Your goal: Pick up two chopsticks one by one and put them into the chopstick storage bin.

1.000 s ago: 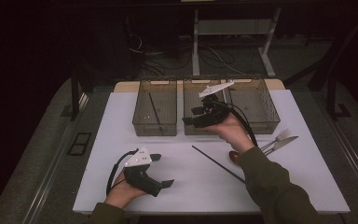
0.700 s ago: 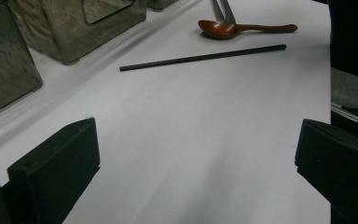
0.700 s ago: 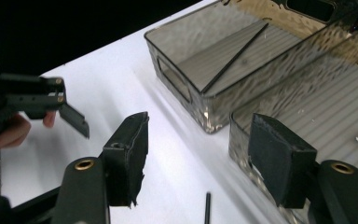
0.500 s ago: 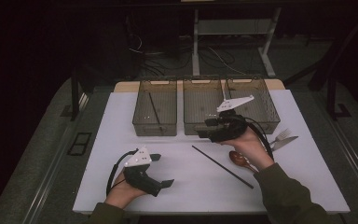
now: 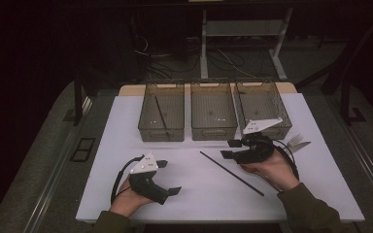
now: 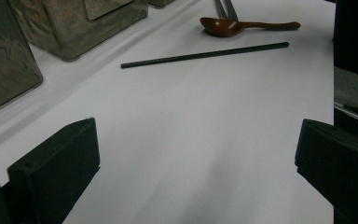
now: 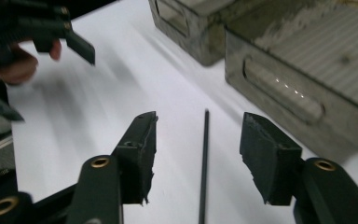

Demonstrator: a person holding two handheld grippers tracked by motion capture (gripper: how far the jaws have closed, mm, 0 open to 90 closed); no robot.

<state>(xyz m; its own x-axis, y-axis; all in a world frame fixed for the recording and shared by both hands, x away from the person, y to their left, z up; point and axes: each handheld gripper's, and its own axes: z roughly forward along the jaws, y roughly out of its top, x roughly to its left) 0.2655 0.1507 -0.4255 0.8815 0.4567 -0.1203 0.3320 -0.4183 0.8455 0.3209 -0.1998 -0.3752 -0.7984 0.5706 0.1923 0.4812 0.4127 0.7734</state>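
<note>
Black chopstick [image 5: 231, 173], brown spoon [image 6: 249, 25], white table [image 5: 199, 194], smoky-grey bins [image 5: 213, 116].

Right gripper [image 7: 196, 154] over chopstick, jaws apart
Black chopstick [image 7: 204, 158] lies on the white table [image 7: 121, 79] in the gap between the jaws, untouched. Two clear bins [image 7: 303, 70] ahead to the right; left gripper [image 7: 70, 39] blurred, top left.

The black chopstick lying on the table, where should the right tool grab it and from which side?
Probably near the chopstick's upper end, coming down from above. It lies flat and thin on the white table, and the right tool already has its open jaws on either side of it, across its width.
</note>
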